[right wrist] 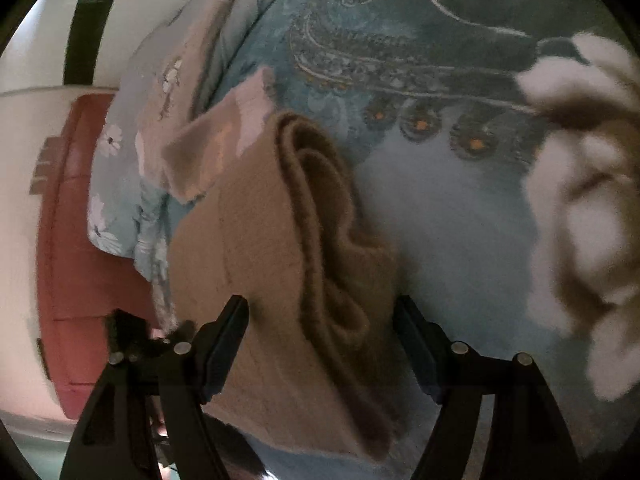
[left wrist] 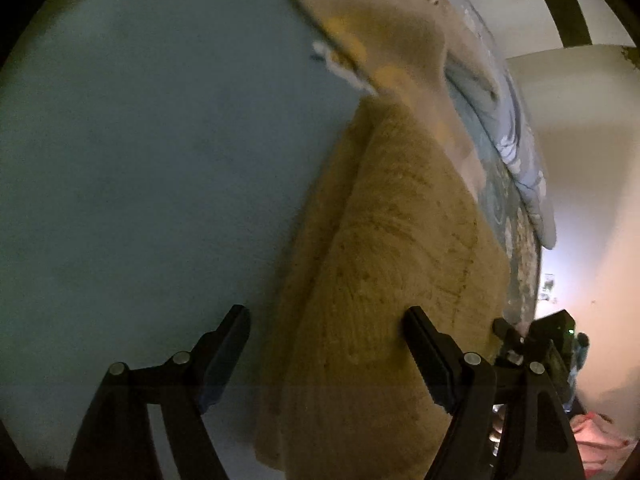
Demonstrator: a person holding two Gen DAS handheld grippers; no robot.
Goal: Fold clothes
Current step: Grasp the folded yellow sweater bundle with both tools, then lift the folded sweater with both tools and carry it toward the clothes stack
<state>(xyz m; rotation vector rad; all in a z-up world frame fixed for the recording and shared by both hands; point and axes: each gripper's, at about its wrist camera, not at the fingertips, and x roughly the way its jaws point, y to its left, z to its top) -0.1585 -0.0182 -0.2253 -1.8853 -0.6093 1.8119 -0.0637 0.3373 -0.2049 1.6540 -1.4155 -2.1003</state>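
Observation:
A tan fuzzy garment [left wrist: 384, 264] lies folded in layers on a blue bedspread [left wrist: 152, 184]. In the left wrist view my left gripper [left wrist: 326, 320] is open, its fingers standing on either side of the garment's near end. In the right wrist view the same garment [right wrist: 280, 248] shows stacked folds, and my right gripper [right wrist: 322, 312] is open with the folded edge between its fingers. Neither gripper pinches the cloth. The right gripper's body also shows at the left wrist view's right edge [left wrist: 536, 344].
The bedspread carries a dark paisley pattern [right wrist: 420, 60]. A pale blue floral cloth [right wrist: 116, 184] lies at the bed's edge beside a red bed frame [right wrist: 76, 248]. A white and brown fluffy garment [right wrist: 588, 200] lies to the right. A pink item [left wrist: 596, 436] lies on the floor.

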